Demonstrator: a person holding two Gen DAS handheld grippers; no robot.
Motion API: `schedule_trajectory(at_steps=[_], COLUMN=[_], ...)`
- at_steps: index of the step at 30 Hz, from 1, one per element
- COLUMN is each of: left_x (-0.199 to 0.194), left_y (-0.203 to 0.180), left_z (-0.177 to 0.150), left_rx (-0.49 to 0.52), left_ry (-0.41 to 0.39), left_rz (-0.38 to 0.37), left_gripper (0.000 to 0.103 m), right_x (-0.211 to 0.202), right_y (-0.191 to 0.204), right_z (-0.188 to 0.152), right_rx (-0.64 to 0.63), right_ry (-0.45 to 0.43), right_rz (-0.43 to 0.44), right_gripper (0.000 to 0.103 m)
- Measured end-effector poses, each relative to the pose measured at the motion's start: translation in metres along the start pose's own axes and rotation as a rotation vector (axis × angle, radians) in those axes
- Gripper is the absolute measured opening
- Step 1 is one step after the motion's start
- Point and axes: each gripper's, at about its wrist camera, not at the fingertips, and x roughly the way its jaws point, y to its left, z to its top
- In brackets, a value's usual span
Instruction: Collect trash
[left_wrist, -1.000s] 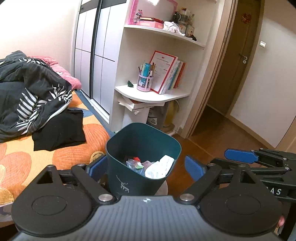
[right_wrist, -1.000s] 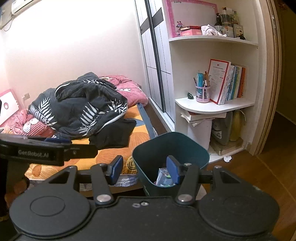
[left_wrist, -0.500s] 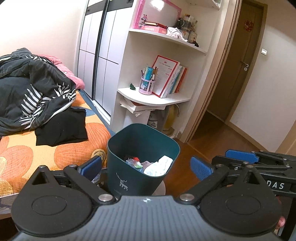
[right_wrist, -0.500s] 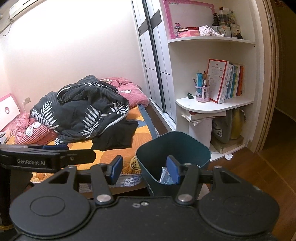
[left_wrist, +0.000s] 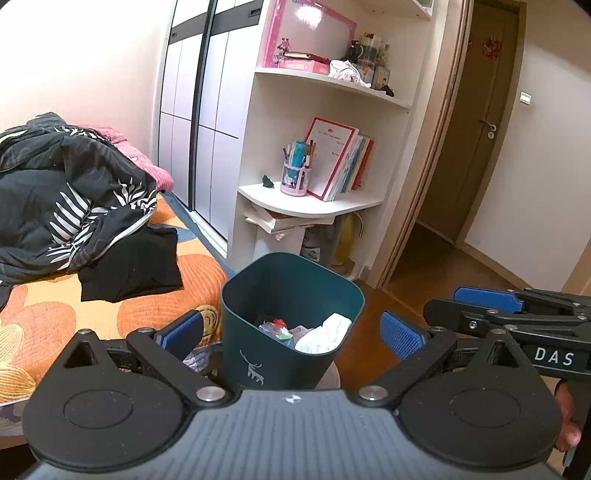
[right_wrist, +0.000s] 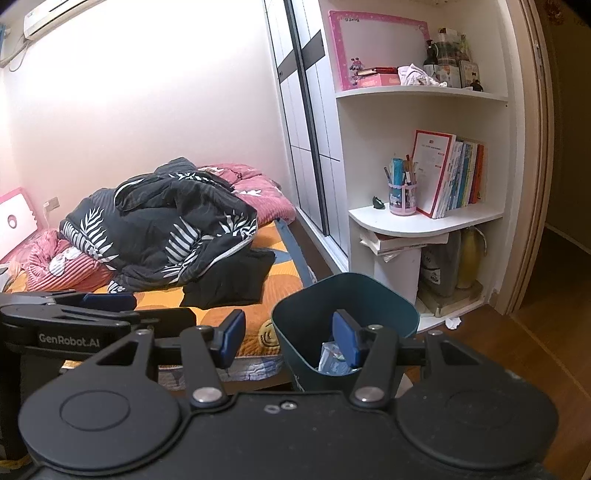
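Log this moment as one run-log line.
left tongs: open, straddling green bin | right tongs: open, empty | bin: holds trash

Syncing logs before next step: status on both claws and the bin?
Left claw open, straddling the bin. Right claw open, empty. Trash in bin. Nothing blocking.

**Right wrist view: bin rim between my jaws**

My right gripper (right_wrist: 288, 341) points slightly downward; its blue pads stand apart, the near-left rim of the dark green bin (right_wrist: 388, 299) between them, contact not discernible. Crumpled wrappers (right_wrist: 332, 362) lie inside the bin. At the left edge I see the left gripper (right_wrist: 74, 301). Behind: bed with black leaf-print duvet (right_wrist: 166, 225), white shelf (right_wrist: 424, 221) holding books (right_wrist: 454, 175) and a pen cup (right_wrist: 402, 197).
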Motion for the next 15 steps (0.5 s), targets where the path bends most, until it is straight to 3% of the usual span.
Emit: schedule_trajectory(at_steps=[15], left_x=[-0.0072], left_y=[-0.0049], left_z=[-0.0004], left_rx=[0.019], left_ry=[-0.037], left_rz=[0.054], left_gripper=[0.103], right_x=[-0.0070], right_y=[0.0068], right_z=[-0.0073], right_rx=[-0.004], right_ry=[-0.043], right_rz=[-0.039], right_gripper=[0.053])
